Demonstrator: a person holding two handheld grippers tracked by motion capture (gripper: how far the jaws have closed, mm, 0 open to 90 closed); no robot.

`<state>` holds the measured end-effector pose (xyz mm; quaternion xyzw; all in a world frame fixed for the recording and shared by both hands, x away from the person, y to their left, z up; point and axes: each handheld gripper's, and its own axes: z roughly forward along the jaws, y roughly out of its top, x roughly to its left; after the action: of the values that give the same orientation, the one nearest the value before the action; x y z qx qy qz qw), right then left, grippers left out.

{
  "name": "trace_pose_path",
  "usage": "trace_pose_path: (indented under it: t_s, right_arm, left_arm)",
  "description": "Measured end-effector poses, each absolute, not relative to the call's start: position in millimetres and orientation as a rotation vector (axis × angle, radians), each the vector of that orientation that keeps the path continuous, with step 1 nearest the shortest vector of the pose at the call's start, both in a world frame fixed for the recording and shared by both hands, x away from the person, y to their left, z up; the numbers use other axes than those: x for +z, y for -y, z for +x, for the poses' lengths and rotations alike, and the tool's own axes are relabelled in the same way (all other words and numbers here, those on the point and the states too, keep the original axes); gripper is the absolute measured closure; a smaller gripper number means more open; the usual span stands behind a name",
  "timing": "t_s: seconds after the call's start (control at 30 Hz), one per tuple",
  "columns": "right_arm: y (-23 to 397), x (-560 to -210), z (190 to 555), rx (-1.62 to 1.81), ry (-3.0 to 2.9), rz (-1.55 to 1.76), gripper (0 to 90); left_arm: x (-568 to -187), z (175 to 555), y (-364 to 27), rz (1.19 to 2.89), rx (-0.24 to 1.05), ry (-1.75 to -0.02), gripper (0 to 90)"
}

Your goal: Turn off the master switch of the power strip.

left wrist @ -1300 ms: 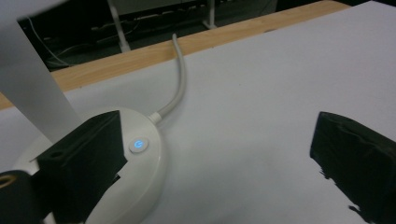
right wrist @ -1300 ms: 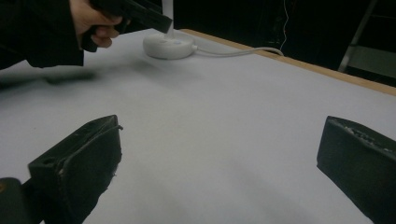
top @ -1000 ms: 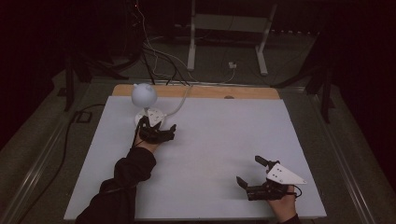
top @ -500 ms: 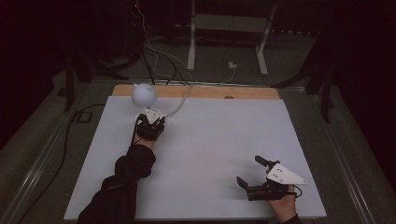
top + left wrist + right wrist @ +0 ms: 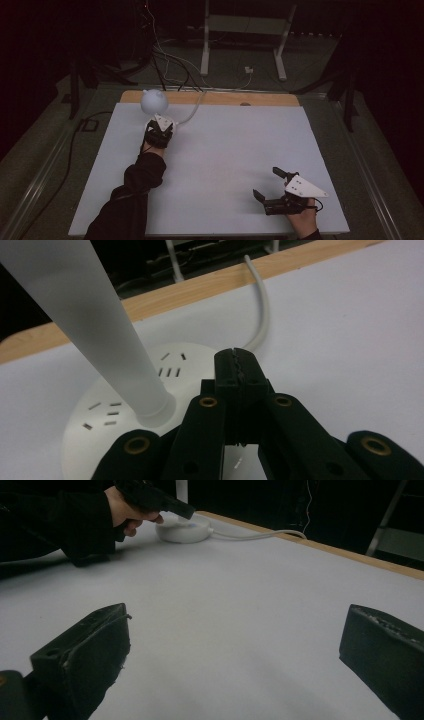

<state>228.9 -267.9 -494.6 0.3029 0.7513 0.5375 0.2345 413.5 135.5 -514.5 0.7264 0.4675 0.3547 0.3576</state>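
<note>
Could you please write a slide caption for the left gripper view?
Left gripper, jaws shut, over the round white lamp base beside its frosted white stem.

Our left arm in dark sleeve (image 5: 131, 195) stretches far forward. Our black two-jaw left gripper (image 5: 236, 365) has jaws pressed together, nothing between them, tips pointing away from us. Our black two-jaw right gripper with grey three-cornered plate (image 5: 270, 184) sits low near our side, jaws spread wide, right hand (image 5: 303, 223) gripping it.
</note>
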Motion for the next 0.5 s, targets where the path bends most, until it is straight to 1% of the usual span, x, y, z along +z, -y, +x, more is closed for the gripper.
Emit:
trace_pose_path:
  t_s: [0.1, 0.27, 0.4, 0.5]
  right_arm:
    - [267.7, -494.7, 228.8, 1.473, -2.064, 0.829, 0.0]
    - [267.3, -494.6, 228.6, 1.473, -2.065, 0.828, 0.0]
    - [267.3, -494.6, 228.5, 1.473, -2.066, 0.828, 0.0]
    - [267.3, -494.8, 228.7, 1.472, -2.067, 0.828, 0.0]
  left_arm:
    - [-516.2, 414.6, -135.8, 1.869, 0.932, -1.206, 90.0]
    - [-519.1, 418.5, -138.4, 1.869, 0.904, -1.214, 90.0]
    - [-521.1, 419.4, -138.6, 1.885, 0.944, -1.206, 90.0]
    - [-522.2, 419.4, -138.7, 1.882, 0.951, -1.199, 90.0]
